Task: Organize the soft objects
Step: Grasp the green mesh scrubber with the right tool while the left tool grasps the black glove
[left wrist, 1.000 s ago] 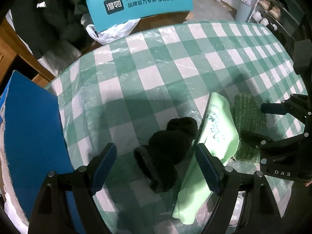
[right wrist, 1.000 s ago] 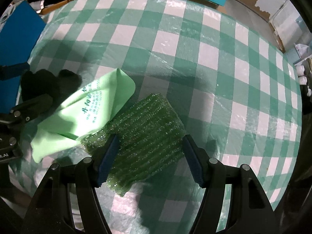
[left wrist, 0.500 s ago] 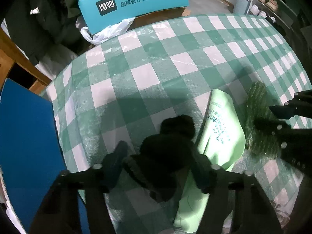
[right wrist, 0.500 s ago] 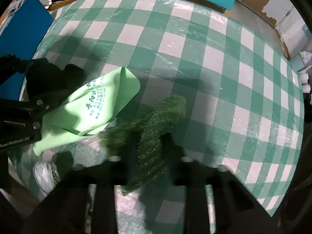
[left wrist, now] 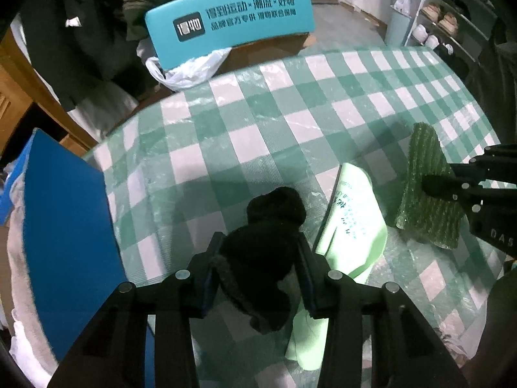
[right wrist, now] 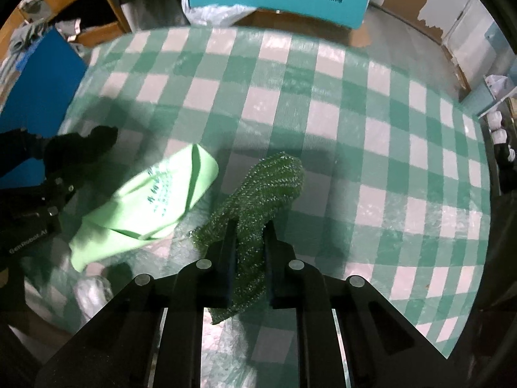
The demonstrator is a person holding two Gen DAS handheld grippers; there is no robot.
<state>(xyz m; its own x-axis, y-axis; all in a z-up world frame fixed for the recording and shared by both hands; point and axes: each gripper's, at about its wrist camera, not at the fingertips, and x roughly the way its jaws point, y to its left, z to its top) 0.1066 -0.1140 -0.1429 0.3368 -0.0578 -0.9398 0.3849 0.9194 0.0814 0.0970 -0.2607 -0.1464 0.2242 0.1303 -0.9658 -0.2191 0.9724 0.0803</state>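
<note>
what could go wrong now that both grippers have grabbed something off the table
1. The left gripper, its jaws closing, pinches only the middle of the black sock; the loose ends could slip out.
2. The right gripper is shut on the green scrubbing cloth, whose corner lies near the light green cloth and might drag it.

L gripper (left wrist: 258, 258) closing on black sock (left wrist: 268, 242); green cloth (left wrist: 350, 223) beside.
</note>
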